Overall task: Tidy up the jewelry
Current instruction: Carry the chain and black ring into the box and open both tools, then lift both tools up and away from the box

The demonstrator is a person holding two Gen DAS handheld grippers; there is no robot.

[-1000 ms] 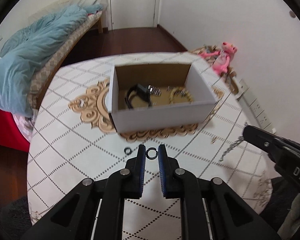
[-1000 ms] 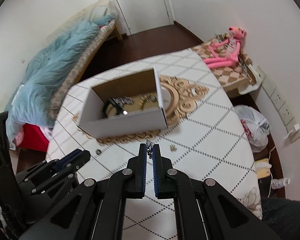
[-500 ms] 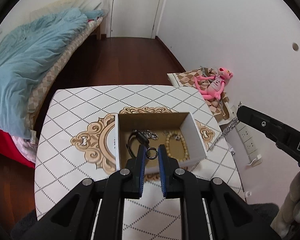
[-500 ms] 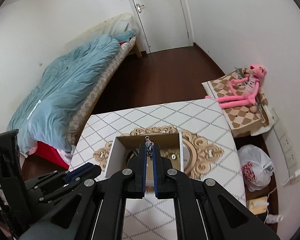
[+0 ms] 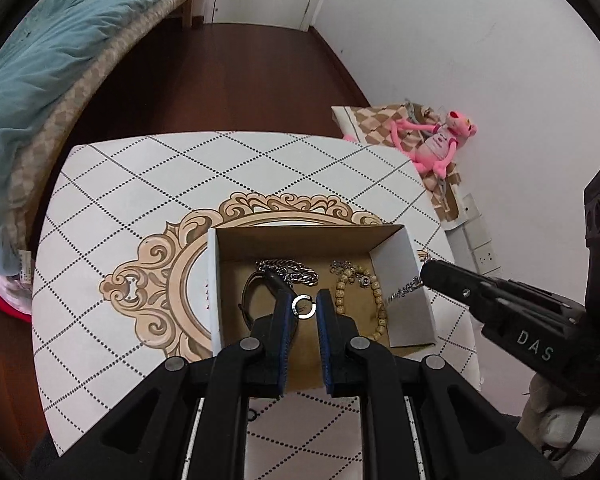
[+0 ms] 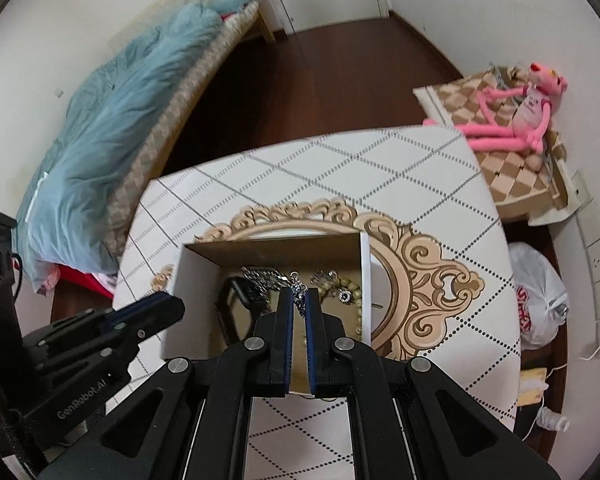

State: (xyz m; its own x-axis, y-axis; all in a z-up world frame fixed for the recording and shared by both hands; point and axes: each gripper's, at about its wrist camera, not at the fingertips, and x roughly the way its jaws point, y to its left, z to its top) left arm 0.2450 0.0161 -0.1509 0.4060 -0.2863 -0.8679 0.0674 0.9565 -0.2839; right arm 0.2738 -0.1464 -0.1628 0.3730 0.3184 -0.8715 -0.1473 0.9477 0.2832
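A white cardboard box [image 5: 404, 264] with a brown inside stands on the patterned table [image 5: 140, 200]. In it lie a silver chain [image 5: 290, 270], a beige bead bracelet [image 5: 376, 300] and a black strap [image 5: 246, 300]. My left gripper [image 5: 304, 306] hovers over the box, shut on a small silver ring [image 5: 303, 305]. My right gripper [image 6: 299, 300] is also over the box [image 6: 365, 280], shut on a thin silver chain [image 6: 297, 286]. In the left wrist view that chain [image 5: 402, 291] dangles from the right gripper's tip at the box's right wall. The left gripper's fingers [image 6: 156, 312] show beside the box's left wall.
A small dark ring [image 5: 252, 414] lies on the table in front of the box. A bed with a blue duvet [image 5: 40, 60] stands to the left. To the right are a pink plush toy [image 6: 512, 120] on a checkered cushion, a plastic bag [image 6: 540, 300] and wall sockets.
Both grippers have travelled forward from the table in front of the box to above its open top, the left still carrying the ring and the right the chain.
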